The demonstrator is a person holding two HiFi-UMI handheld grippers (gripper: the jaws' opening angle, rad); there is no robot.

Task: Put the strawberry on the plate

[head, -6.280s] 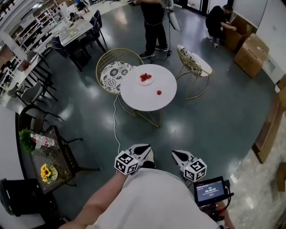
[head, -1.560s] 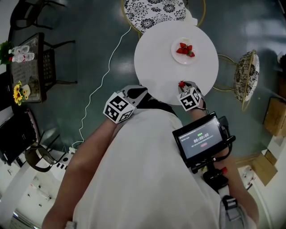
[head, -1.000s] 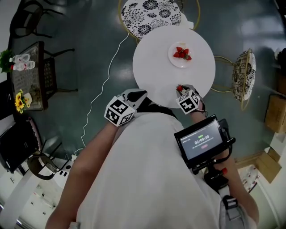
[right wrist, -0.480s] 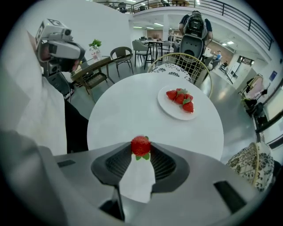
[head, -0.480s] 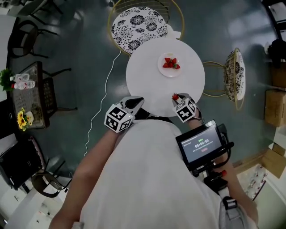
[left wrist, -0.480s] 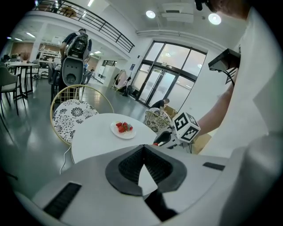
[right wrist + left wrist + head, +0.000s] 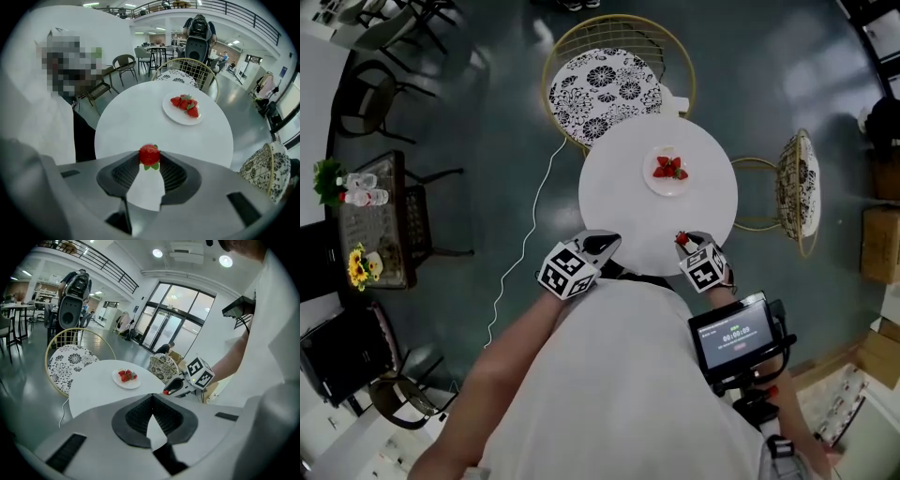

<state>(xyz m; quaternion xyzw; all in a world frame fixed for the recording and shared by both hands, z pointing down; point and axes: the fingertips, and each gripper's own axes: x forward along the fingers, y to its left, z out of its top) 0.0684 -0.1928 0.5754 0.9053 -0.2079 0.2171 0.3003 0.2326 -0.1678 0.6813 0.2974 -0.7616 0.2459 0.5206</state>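
Dark, glossy floor spread around a small round white table, with a patterned wire chair at its far side and the person standing at the near edge. The job looked roughly half done: the pick-up was made, and the carry and the set-down were left. The strawberry was in the grip of the right hand-held gripper, over the near rim of the table. It was well apart from the plate, which sat across the table toward the far side. That plate already carried a few other strawberries in a small heap at its middle, so the bare ring around them seemed the likely spot for the new one. The right hand-held gripper's jaws stood only as wide as the fruit. Their ribbed pads pressed on either side of it at the very tips, with the green leaves showing on the side nearer the camera. The fruit appeared to hang clear of the table top, though by how much could not be judged. The left hand-held gripper had no part in this. Its jaw tips were pressed together with nothing between them, and it hung beside the near left edge of the table, pointing across toward the plate. What remained, by my reckoning, was to reach forward over the plate, lower, and let go gently.
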